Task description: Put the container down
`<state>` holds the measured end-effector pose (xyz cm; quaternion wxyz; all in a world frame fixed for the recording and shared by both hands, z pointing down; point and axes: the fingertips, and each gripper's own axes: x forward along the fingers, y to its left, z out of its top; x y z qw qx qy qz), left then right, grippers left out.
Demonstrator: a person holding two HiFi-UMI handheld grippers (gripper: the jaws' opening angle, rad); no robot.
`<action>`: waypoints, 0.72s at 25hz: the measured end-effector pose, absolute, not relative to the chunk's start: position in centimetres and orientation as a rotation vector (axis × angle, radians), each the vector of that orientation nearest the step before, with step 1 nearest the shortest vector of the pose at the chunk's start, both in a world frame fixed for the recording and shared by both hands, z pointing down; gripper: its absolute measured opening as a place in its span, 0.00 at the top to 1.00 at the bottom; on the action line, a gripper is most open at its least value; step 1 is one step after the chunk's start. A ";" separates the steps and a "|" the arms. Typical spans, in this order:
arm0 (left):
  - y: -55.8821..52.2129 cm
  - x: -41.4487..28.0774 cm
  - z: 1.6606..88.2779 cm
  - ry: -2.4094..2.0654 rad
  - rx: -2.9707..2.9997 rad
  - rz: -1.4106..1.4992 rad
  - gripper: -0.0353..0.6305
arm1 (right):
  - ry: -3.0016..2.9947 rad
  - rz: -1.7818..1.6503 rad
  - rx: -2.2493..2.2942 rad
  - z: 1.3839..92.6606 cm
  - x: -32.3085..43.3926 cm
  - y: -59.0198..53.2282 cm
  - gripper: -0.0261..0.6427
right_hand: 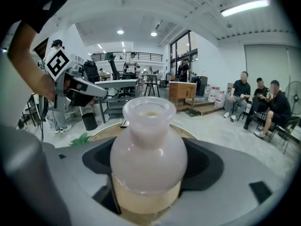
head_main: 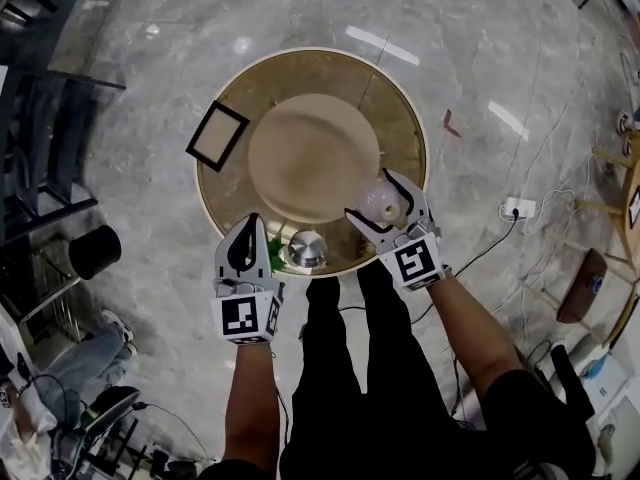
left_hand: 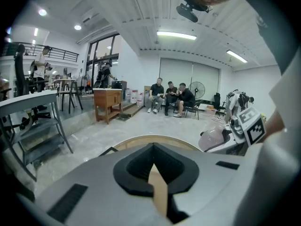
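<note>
A pale pink, milky container (head_main: 381,206) with a wide neck hangs over the near right part of the round wooden table (head_main: 400,108). My right gripper (head_main: 370,194) is shut on it. In the right gripper view the container (right_hand: 148,140) stands upright between the jaws and fills the middle. It also shows from the side in the left gripper view, the container (left_hand: 212,138) being held above the table. My left gripper (head_main: 250,224) hovers at the table's near left edge, shut with nothing between its jaws (left_hand: 154,147).
A raised round turntable (head_main: 313,158) fills the table's middle. A black picture frame (head_main: 217,135) lies at its left, a shiny metal bowl (head_main: 306,249) and a green leaf (head_main: 275,259) at the near edge. A black bin (head_main: 94,251) and a power strip (head_main: 518,208) sit on the floor.
</note>
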<state>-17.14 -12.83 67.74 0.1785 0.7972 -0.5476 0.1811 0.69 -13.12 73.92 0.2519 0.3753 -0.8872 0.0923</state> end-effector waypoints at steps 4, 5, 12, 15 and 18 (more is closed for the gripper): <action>-14.3 -17.0 70.8 -1.530 2.260 0.539 0.95 | -2.378 0.292 1.011 80.3 1.0 -14.1 0.36; -14.3 -17.0 71.0 -1.531 2.262 0.544 0.95 | -2.367 0.306 1.006 81.5 1.1 -13.8 0.36; -14.9 -17.3 71.8 -1.551 2.283 0.562 0.95 | -2.295 0.365 0.983 87.7 2.4 -12.3 0.36; -14.6 -17.4 72.4 -1.557 2.273 0.562 0.95 | -2.263 0.374 0.958 89.6 2.4 -11.6 0.36; -13.9 -17.0 72.6 -1.544 2.277 0.564 0.95 | -2.244 0.351 0.926 90.6 2.3 -11.1 0.36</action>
